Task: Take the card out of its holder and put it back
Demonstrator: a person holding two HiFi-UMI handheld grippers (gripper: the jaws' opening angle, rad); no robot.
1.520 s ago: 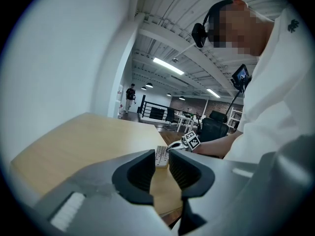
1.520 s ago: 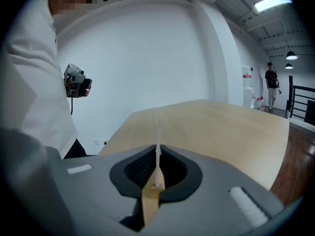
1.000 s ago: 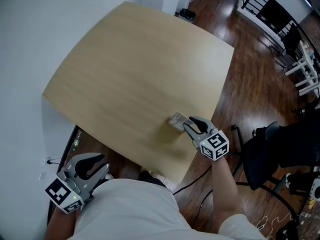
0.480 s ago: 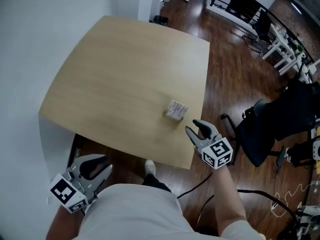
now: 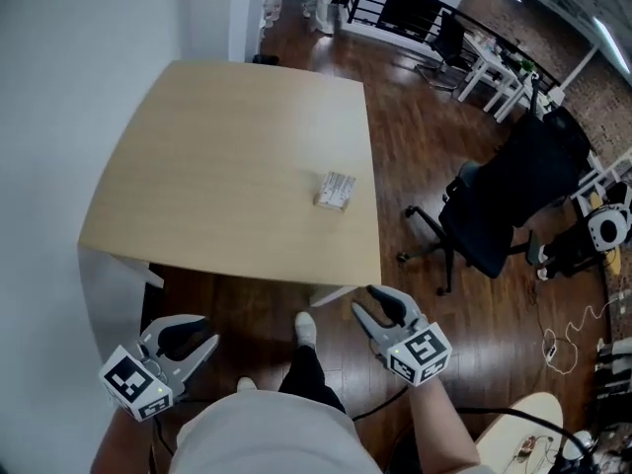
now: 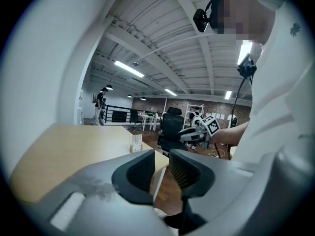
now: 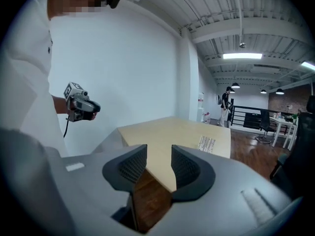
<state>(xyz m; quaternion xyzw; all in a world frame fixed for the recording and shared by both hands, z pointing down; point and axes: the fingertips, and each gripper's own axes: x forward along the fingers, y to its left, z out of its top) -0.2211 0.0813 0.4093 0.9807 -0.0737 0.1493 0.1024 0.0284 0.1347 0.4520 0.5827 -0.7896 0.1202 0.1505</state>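
The card holder (image 5: 335,191), a small pale box with its card standing in it, rests near the right edge of the light wooden table (image 5: 227,166). Both grippers hang over the floor in front of the table, well apart from it. My right gripper (image 5: 373,304) is open and empty; its jaws have just been opening. My left gripper (image 5: 186,332) also stands open with nothing between its fingers. The left gripper view has the card holder (image 6: 136,142) far off beyond the left gripper (image 6: 160,168). In the right gripper view, the card holder (image 7: 209,142) lies beyond the right gripper (image 7: 158,163).
A black office chair (image 5: 494,205) stands on the dark wooden floor (image 5: 425,146) right of the table. A white wall (image 5: 59,87) runs along the left. The person's shoe (image 5: 304,326) shows below the table's near edge. White desks and a railing stand at the back.
Both grippers have drawn back off the table toward the person. The right gripper has left the card holder, which stays on the table. The head view has swung right.
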